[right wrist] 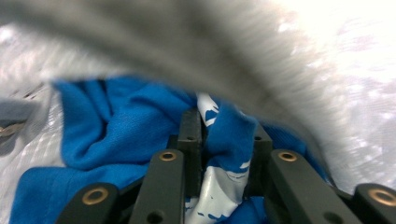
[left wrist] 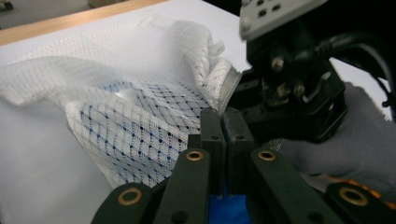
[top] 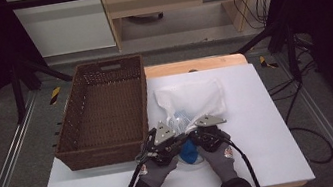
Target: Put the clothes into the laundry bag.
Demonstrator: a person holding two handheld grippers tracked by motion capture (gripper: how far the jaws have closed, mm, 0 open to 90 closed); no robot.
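Blue cloth [right wrist: 116,126], bunched, with a white-printed fold, sits between the right gripper [right wrist: 224,135] jaws at lower centre of the right gripper view; the jaws stand a little apart with the fold pinched between them and look clamped on it. A blurred grey-white band, likely the bag's rim, hides the upper half of that frame.

Left gripper [left wrist: 223,122]: jaws pressed together at lower centre of its view, nipping the zip edge of the mesh bag [left wrist: 121,98]. Blue shows through the mesh as dots; a scrap of bare blue lies under the jaws at the bottom edge. The right gripper's body and a grey-gloved hand [left wrist: 345,144] fill the right side, cut off by the frame.

High view: both grippers meet low at centre, left gripper [top: 161,140] and right gripper [top: 206,130], over the bag's [top: 190,97] near mouth on the white table [top: 260,124]. The cloth [top: 189,153] shows as a small blue lump between the hands; jaw tips cannot be made out. Basket [top: 101,109], brown wicker, stands left of centre, just beside the bag.
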